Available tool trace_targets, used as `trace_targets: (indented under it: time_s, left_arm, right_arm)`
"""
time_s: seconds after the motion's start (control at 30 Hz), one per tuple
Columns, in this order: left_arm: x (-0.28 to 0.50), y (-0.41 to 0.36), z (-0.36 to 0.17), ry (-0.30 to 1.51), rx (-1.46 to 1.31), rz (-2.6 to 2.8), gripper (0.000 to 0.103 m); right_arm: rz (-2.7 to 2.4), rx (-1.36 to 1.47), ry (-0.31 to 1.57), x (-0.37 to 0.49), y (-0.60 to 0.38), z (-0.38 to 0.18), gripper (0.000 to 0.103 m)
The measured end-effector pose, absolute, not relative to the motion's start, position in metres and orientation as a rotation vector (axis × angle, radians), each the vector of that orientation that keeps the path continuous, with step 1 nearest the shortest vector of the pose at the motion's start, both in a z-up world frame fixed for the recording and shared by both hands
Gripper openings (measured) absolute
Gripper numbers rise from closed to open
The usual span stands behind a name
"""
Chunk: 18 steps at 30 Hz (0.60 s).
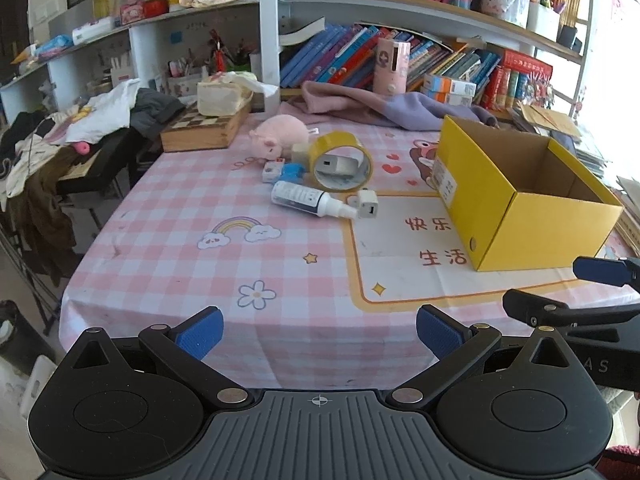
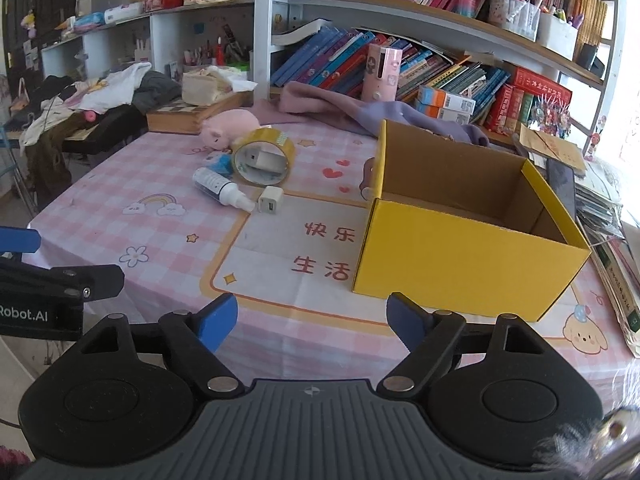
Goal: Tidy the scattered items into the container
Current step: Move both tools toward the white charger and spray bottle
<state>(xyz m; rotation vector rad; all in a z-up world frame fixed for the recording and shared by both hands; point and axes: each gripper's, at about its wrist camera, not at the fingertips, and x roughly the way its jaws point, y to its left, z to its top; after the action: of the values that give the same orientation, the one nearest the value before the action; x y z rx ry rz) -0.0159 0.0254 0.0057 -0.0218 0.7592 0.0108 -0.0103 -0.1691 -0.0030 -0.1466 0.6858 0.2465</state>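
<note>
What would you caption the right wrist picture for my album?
Open right gripper faces an empty yellow box; tape roll, spray bottle and charger wait on the tablecloth.

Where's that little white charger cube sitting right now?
The white charger cube lies on the pink checked tablecloth, left of the yellow box in both views. It sits at the spray bottle nozzle, just in front of the tape roll.

From my end I can see a pink checked tablecloth (image 1: 180, 216) and, past it, a packed bookshelf (image 2: 420, 12). A chessboard box (image 1: 202, 130) sits near the far edge, a purple blanket (image 1: 384, 106) crumpled beside it.
</note>
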Motion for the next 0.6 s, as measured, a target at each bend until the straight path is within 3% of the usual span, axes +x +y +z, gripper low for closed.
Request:
trace_targets:
  time_s: [0.6]
  left_arm:
    - [-0.0139, 0.0287, -0.0010, 0.788, -0.055, -0.001, 0.103]
  right_arm:
    - [0.265, -0.155, 0.684, -0.0103, -0.1671, -0.0014, 0.077]
